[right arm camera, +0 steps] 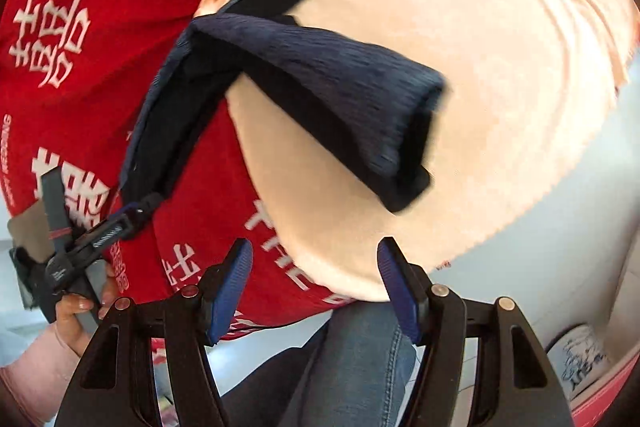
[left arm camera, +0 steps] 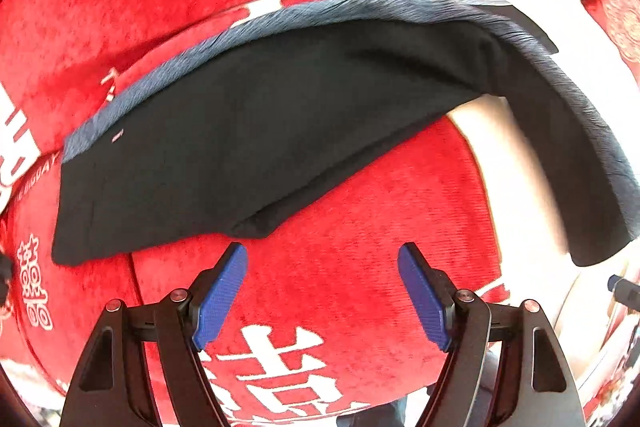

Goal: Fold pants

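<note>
Dark navy pants (left arm camera: 240, 147) lie folded across a red cloth with white characters (left arm camera: 360, 219). One leg bends off to the right over a pale cloth (left arm camera: 520, 179). My left gripper (left arm camera: 322, 291) is open just short of the pants' near edge, with only red cloth between its blue pads (left arm camera: 220, 299). In the right wrist view the pants (right arm camera: 320, 79) form a V, one leg end resting on a peach cloth (right arm camera: 500, 67). My right gripper (right arm camera: 316, 287) is open and empty, apart from that leg end. The left gripper (right arm camera: 136, 211) shows by the pants' lower corner.
The red cloth (right arm camera: 80, 75) and the peach cloth cover a raised surface whose near edge runs just ahead of my right gripper. A hand (right arm camera: 76, 311) holds the left tool. Below are a leg in jeans (right arm camera: 360, 367), pale floor and a white printed object (right arm camera: 580, 359).
</note>
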`<action>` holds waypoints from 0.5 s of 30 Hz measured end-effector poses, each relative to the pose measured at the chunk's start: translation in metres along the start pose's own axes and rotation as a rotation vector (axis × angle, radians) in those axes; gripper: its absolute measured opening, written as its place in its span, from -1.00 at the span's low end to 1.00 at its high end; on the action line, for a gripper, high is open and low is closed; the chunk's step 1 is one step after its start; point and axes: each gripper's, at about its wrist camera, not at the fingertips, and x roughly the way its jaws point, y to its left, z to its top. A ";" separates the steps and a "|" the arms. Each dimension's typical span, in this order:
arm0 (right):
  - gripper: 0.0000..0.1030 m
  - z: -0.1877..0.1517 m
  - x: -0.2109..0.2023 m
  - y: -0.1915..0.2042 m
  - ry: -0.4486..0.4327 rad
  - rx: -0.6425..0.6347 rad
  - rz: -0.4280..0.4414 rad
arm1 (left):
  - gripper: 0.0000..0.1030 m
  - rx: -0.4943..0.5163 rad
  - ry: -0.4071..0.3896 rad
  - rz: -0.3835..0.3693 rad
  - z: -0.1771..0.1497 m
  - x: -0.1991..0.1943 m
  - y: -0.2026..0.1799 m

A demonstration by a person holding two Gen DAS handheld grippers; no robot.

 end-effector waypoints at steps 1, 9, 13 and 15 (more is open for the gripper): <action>0.33 -0.002 -0.001 -0.005 -0.004 0.022 0.006 | 0.53 0.009 -0.002 -0.008 0.001 -0.001 -0.003; 0.33 -0.022 -0.002 -0.040 -0.015 0.089 -0.021 | 0.53 0.012 0.002 -0.068 -0.003 0.000 -0.020; 0.33 -0.027 -0.011 -0.040 -0.064 0.004 -0.108 | 0.53 0.029 0.010 -0.083 -0.003 0.006 -0.037; 0.33 -0.022 -0.015 -0.029 -0.094 -0.158 -0.168 | 0.53 0.038 0.016 -0.076 -0.001 0.010 -0.051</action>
